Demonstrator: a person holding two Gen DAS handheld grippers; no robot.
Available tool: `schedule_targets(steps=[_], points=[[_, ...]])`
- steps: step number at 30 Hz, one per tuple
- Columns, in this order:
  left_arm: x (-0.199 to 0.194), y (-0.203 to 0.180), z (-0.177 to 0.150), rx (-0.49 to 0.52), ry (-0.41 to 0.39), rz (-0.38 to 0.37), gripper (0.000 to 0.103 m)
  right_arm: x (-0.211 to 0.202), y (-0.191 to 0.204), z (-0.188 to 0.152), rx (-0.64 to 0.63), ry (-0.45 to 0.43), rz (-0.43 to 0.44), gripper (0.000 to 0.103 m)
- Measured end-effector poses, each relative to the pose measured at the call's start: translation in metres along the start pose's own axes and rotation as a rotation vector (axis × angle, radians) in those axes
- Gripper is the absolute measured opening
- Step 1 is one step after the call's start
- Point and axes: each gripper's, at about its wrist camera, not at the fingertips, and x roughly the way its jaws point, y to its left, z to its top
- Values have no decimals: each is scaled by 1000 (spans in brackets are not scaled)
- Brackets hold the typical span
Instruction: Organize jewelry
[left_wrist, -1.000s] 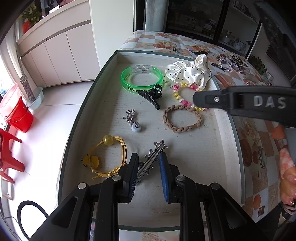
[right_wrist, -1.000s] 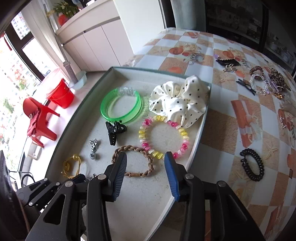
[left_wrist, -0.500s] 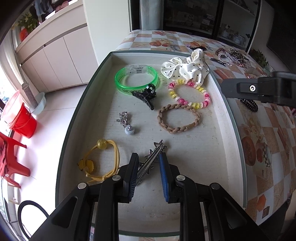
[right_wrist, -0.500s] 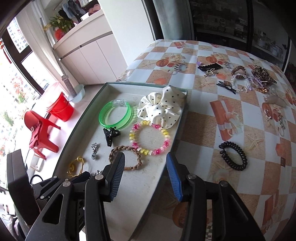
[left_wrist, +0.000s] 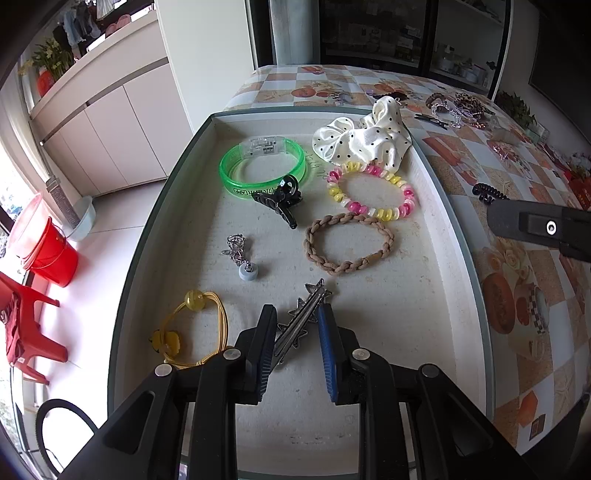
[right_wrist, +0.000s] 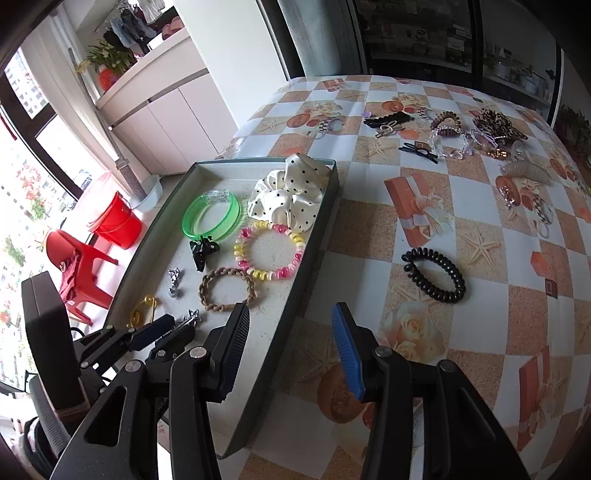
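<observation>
Moved off the tray (right_wrist: 325, 206) toward open tablecloth: right gripper (right_wrist: 291, 347), jaws spread and empty, now straddling the tray's near rim, black coil tie (right_wrist: 434, 275) just ahead.

Left wrist view: left gripper (left_wrist: 295, 343) nearly unmoved, jaws narrow around the star clip (left_wrist: 301, 325); right pad touching it, left pad contact not clear, so grip uncertain. Clip lying on tray floor. Already in tray: green bangle (left_wrist: 262, 170), scrunchie (left_wrist: 362, 138), bead bracelet (left_wrist: 373, 194), braided band (left_wrist: 349, 242), claw clip (left_wrist: 279, 203), charm (left_wrist: 240, 254), yellow tie (left_wrist: 192, 328).

Right wrist view: left to sort, judging by layout, coil tie plus a cluster of clips and bracelets (right_wrist: 454, 133) at table's far side. Roughly half done.
</observation>
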Motion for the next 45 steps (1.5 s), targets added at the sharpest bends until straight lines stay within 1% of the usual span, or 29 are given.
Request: schedule_targets(steps=[1,2,3,4,5,9,24,25,26,30,34,36,38,40,42,45], points=[[0,0,0,-2,0,-1,30,0,1,-1,-5,0,-7,50],[0,1,0,-6,0,3,57,0,2,-2,-14,2,-14,50],[0,2,0,-13,-2,8,74,1,4,-3,-25,4,-21,50],[-2,3,-1,-22,-16,16,84,1,4,-3,-33,5,-25,50],[-5,3,-2,-22,-30,25,84,2,6,-3,-44,7,-29,50],[-3,5,-2,-27,-21,16,84,4,16,-2,-81,10,-32,50],[-7,8,-4,-29,-20,24,84,12,31,1,-120,27,-29,50],[-7,9,-5,-30,-21,26,96,13,31,1,-121,27,-29,50],[-8,10,-5,-32,-22,29,103,13,32,2,-121,27,-28,50],[-13,11,-5,-32,-34,31,103,15,35,2,-130,34,-22,50],[-14,11,-4,-38,-31,36,103,17,40,3,-145,41,-24,57],[-14,12,-5,-42,-29,37,103,16,41,2,-151,41,-23,58],[-15,12,-6,-42,-29,37,103,16,42,1,-154,42,-24,63],[-15,12,-6,-43,-30,42,103,16,42,1,-152,38,-26,74],[-15,12,-6,-44,-30,46,103,15,41,1,-148,31,-28,81],[-17,13,-7,-47,-34,52,103,13,40,1,-144,28,-29,81]])
